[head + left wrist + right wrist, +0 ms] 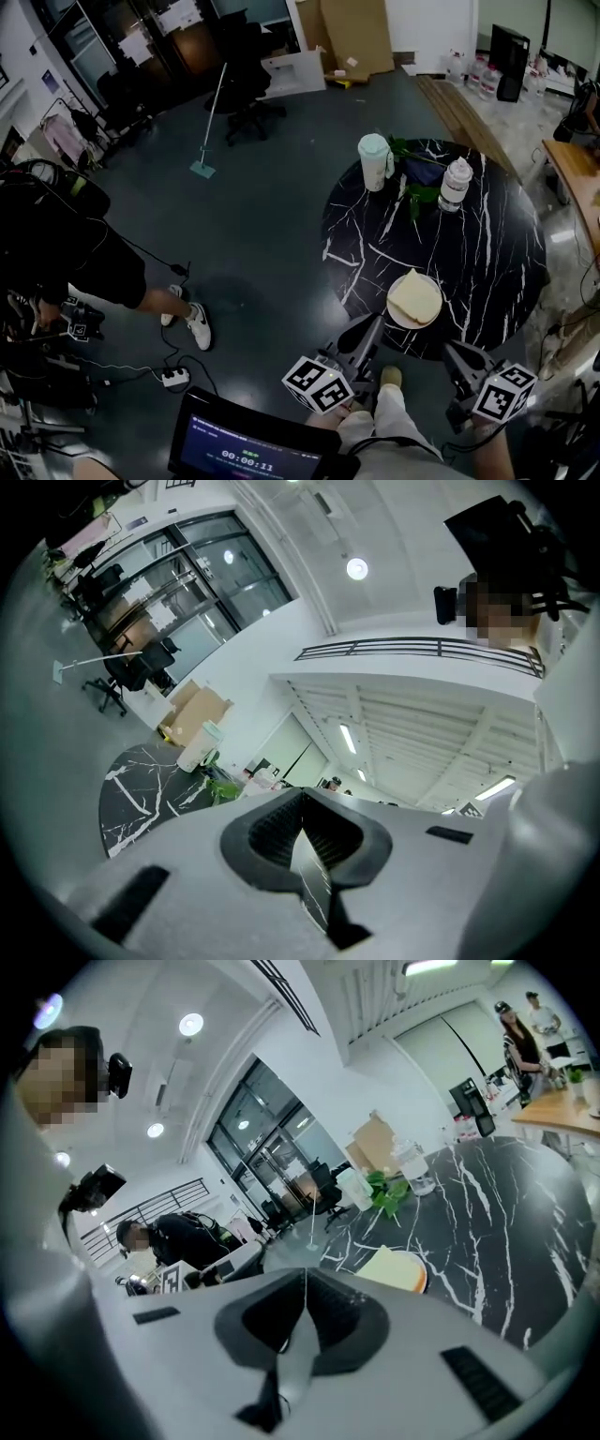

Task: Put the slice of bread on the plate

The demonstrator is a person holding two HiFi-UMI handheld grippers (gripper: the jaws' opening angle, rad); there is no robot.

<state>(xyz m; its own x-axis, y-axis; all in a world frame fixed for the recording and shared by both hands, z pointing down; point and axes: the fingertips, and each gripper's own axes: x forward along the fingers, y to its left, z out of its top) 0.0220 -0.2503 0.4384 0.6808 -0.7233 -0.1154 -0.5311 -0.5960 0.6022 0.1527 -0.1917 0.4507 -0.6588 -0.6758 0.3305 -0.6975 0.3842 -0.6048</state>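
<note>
While they hang just off the near edge of the table (487, 253), the left claw (370, 324) and the right claw (451, 350) are both shut tight, with nothing inside. The slice of bread (415, 295) lies on the plate (395, 318) by that near edge. At the far edge stand a cup (375, 161) and a bottle (456, 184).

quick count: one round black table (487, 272), one plate (395, 317), one slice of bread (415, 296). also one pale lidded cup (374, 161), one clear bottle (456, 184), one leafy green bit (419, 194). two grippers, the left gripper (367, 330) and the right gripper (458, 355). on the floor: one office chair (246, 105), one mop (202, 170), one power strip (174, 378). one person (75, 253) standing by, one screen (246, 452) down front.
</note>
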